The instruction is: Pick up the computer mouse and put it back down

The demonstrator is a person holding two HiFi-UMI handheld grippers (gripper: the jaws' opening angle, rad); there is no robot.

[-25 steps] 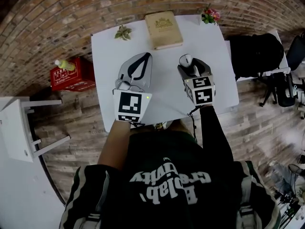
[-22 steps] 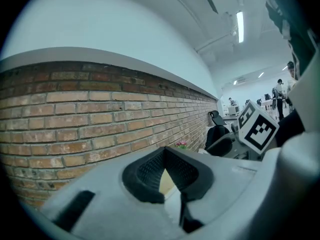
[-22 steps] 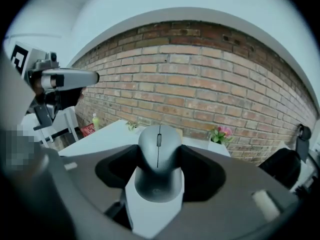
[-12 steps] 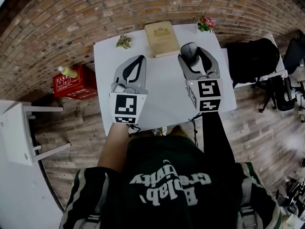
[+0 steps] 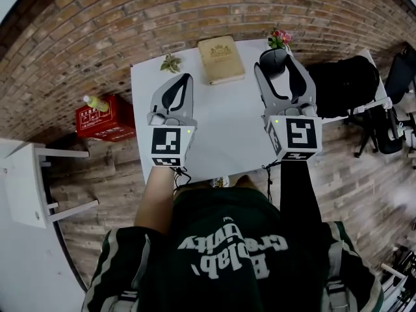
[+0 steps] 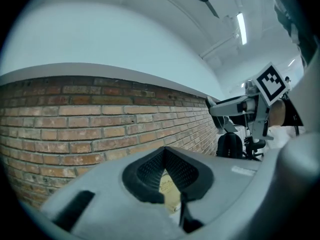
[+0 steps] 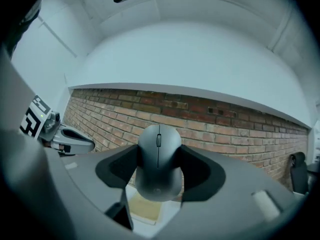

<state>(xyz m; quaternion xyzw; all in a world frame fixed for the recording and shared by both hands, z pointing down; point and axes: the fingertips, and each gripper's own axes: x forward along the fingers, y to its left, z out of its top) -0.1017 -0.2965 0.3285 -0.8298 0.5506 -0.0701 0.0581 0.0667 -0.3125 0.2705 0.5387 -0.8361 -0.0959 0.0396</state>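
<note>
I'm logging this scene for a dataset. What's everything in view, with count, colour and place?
table: one, white, centre
book: one, tan, table's far edge
sprig: one, green, left of the book
flowers: one bunch, pink, table's far right corner
computer mouse: one, grey, held in the air
box: one, red, floor left of the table
bottle: one, yellow-green, on the box
bag: one, black, right of the table
left gripper: grey, shut, empty
right gripper: grey, shut on the computer mouse
</note>
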